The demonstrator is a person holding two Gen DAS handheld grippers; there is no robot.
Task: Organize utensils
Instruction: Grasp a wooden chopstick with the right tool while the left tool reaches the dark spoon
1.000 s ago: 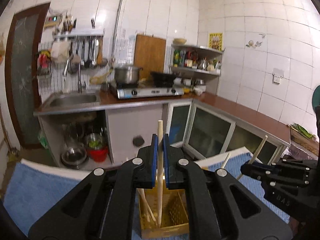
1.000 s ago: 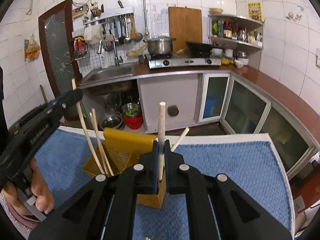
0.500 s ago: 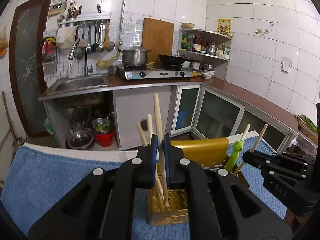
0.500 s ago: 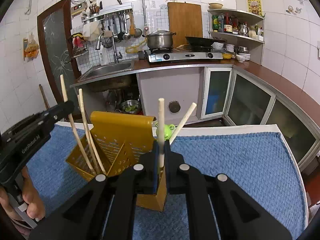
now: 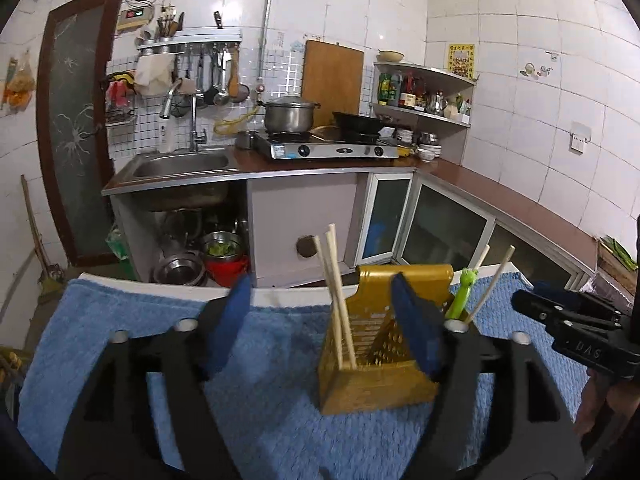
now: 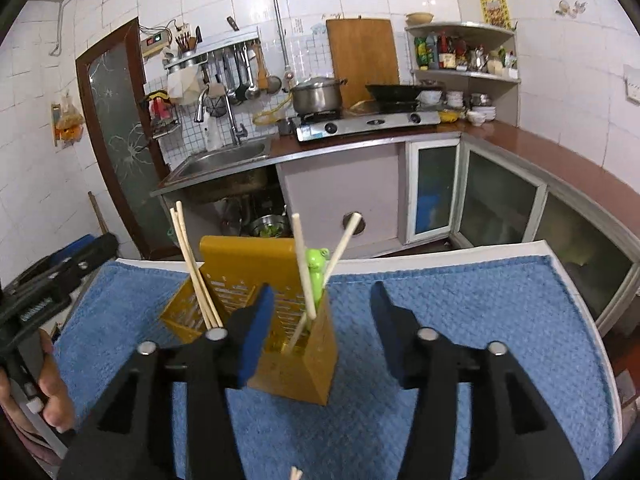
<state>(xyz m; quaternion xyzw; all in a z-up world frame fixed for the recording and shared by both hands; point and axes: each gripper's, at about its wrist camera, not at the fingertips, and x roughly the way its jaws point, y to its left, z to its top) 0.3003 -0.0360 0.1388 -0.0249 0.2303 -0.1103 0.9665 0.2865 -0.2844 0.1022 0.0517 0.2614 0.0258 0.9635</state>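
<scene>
On blue towel (image 6: 460,304), yellow utensil holder (image 6: 296,364) (chopsticks (image 6: 196,276) inside), both hand-held grippers (image 5: 320,320) (image 6: 320,320) wide open, empty.

Left gripper (image 5: 320,316): matte black plastic linkage arms, round silver screw heads at the pivots; fingers (image 5: 412,328) faced with dark blue pads; right gripper (image 6: 320,320): same black build, silver screws, blue pads; white lettering on each black body seen from the other camera; bare skin on the left hand (image 6: 50,396) at the grip.
</scene>
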